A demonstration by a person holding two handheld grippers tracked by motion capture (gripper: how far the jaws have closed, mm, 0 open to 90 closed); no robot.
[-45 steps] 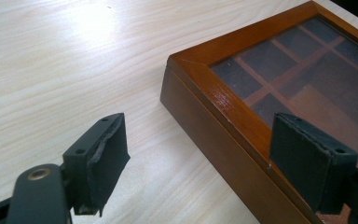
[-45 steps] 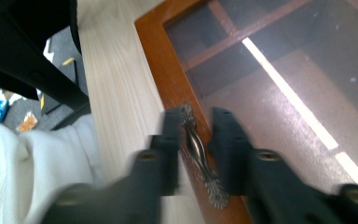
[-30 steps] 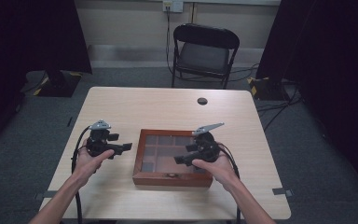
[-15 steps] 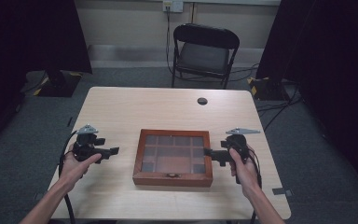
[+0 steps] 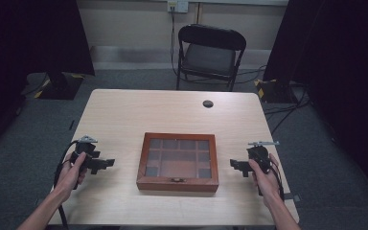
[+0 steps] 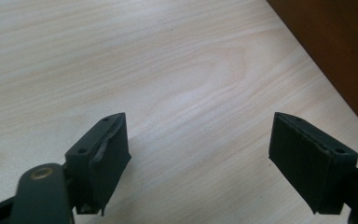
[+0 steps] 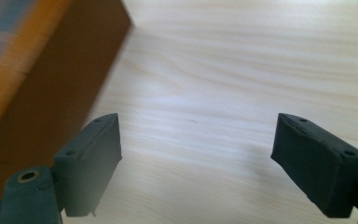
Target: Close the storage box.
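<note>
Two grippers sit on either side of a wooden box point(image 5: 178, 162) in the high view. That box lies shut near the front middle of the table point(image 5: 139, 110), with a glass-paned lid showing compartments beneath and a small clasp on its near edge. At the left side, the left gripper point(image 5: 106, 164) is held in a hand point(image 5: 72, 168) just above the tabletop, pointing toward the box and well apart from it. At the right side, the right gripper point(image 5: 235, 166) points at the box's other side, near it but not touching. A small dark round thing point(image 5: 208, 103) rests far back on the table, and a folding chair point(image 5: 210, 53) stands behind. In the left gripper view, the left gripper point(image 6: 198, 161) has its jaws spread wide with only bare wood grain between them, and the box's brown wall point(image 6: 335, 51) fills the upper right corner. In the right gripper view, the right gripper point(image 7: 196, 158) likewise stands wide apart over bare table, with the box point(image 7: 42, 74) at upper left, blurred.
</note>
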